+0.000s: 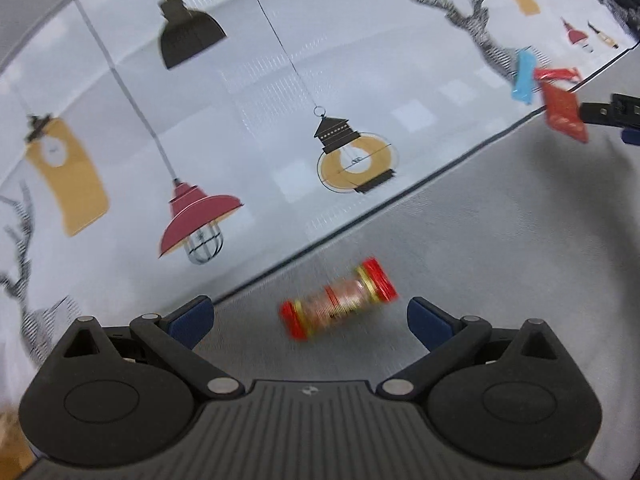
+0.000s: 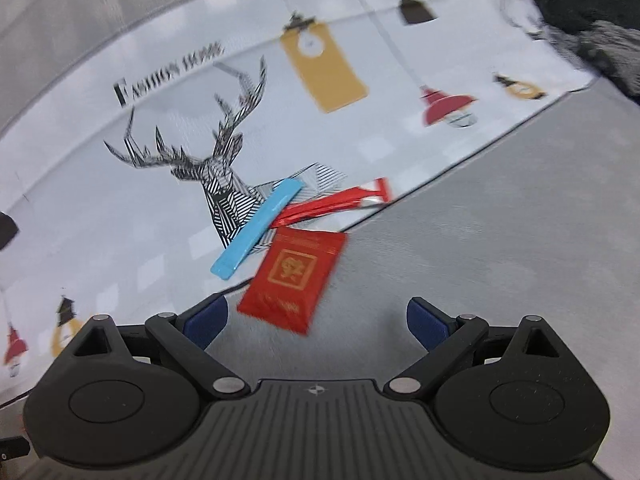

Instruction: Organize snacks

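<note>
In the left wrist view a red and gold wrapped candy roll (image 1: 338,299) lies on the grey cloth just ahead of my open, empty left gripper (image 1: 310,318). In the right wrist view a flat red packet (image 2: 294,278) lies just ahead of my open, empty right gripper (image 2: 316,320), nearer the left finger. Behind it lie a blue stick packet (image 2: 258,228) and a long red stick packet (image 2: 332,204), overlapping. These snacks also show far right in the left wrist view: the blue stick (image 1: 523,76) and red packet (image 1: 564,114), with the right gripper's finger (image 1: 608,110) beside them.
A white tablecloth (image 1: 260,120) printed with lamps and deer covers the far side; a grey cloth band (image 2: 500,240) runs along the near side. A dark fuzzy object (image 2: 592,12) sits at the top right of the right wrist view.
</note>
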Tool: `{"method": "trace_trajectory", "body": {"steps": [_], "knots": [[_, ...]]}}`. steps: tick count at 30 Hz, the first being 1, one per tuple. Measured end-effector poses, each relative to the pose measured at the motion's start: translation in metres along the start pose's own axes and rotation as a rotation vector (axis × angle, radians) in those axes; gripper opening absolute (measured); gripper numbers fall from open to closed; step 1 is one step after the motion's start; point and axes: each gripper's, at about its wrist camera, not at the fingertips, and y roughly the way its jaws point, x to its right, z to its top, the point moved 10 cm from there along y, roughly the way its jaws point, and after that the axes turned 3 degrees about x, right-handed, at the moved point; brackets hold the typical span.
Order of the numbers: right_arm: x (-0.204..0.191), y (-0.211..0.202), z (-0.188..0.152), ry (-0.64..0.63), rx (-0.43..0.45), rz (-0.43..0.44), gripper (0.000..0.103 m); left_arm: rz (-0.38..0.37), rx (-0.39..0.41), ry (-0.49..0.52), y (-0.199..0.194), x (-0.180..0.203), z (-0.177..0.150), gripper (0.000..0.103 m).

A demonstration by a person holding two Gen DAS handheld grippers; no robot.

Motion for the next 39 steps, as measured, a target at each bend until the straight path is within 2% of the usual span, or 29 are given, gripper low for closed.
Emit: {"method": "trace_trajectory", "body": {"steps": [2, 3, 5, 7, 9, 10, 11, 13, 14, 19, 21, 26, 33, 36, 39], "knots": [[-0.007, 0.023, -0.005, -0.015, -0.027, -0.005, 0.097, -0.035, -0.024, 0.012, 0.016, 0.002, 0.001, 0.103], [-0.011, 0.031, -0.007, -0.032, -0.026, -0.018, 0.103, -0.065, -0.052, 0.026, 0.025, 0.006, -0.002, 0.103], [-0.021, 0.037, -0.008, -0.123, 0.010, -0.066, 0.103, -0.097, -0.090, 0.051, 0.038, 0.011, -0.007, 0.103], [-0.028, 0.042, -0.008, -0.172, 0.037, -0.091, 0.103, -0.124, -0.066, 0.035, 0.038, 0.011, -0.003, 0.103], [-0.028, 0.045, -0.005, -0.157, 0.050, -0.095, 0.103, -0.128, -0.059, 0.018, 0.037, 0.009, -0.003, 0.102], [-0.028, 0.045, -0.004, -0.157, 0.050, -0.095, 0.102, -0.130, -0.047, 0.020, 0.035, 0.009, -0.002, 0.095], [-0.028, 0.044, -0.002, -0.160, 0.056, -0.097, 0.097, -0.145, -0.023, 0.027, 0.030, 0.011, -0.001, 0.072], [-0.031, 0.035, 0.002, -0.186, 0.104, -0.087, 0.049, -0.155, 0.019, 0.043, 0.016, 0.014, 0.001, 0.036], [-0.030, 0.032, 0.001, -0.192, 0.101, -0.081, 0.048, -0.151, 0.012, 0.029, 0.013, 0.014, 0.000, 0.034], [-0.018, 0.011, -0.012, -0.166, 0.067, -0.082, 0.044, -0.147, 0.002, -0.069, -0.005, 0.011, -0.023, 0.031], [-0.014, -0.007, -0.025, -0.135, 0.045, -0.061, 0.044, -0.153, 0.002, -0.087, -0.018, 0.016, -0.035, 0.030], [-0.008, -0.066, -0.051, -0.075, 0.065, -0.033, 0.044, -0.169, 0.002, -0.132, -0.055, 0.030, -0.072, 0.030], [-0.012, -0.161, -0.065, 0.074, 0.121, 0.020, 0.044, -0.154, 0.061, -0.211, -0.133, 0.028, -0.110, 0.030], [-0.024, -0.209, -0.071, 0.076, 0.160, 0.054, 0.044, -0.135, 0.120, -0.240, -0.177, 0.022, -0.125, 0.030], [-0.045, -0.257, -0.080, 0.026, 0.195, 0.109, 0.044, -0.158, 0.142, -0.293, -0.219, 0.017, -0.148, 0.030]]}}
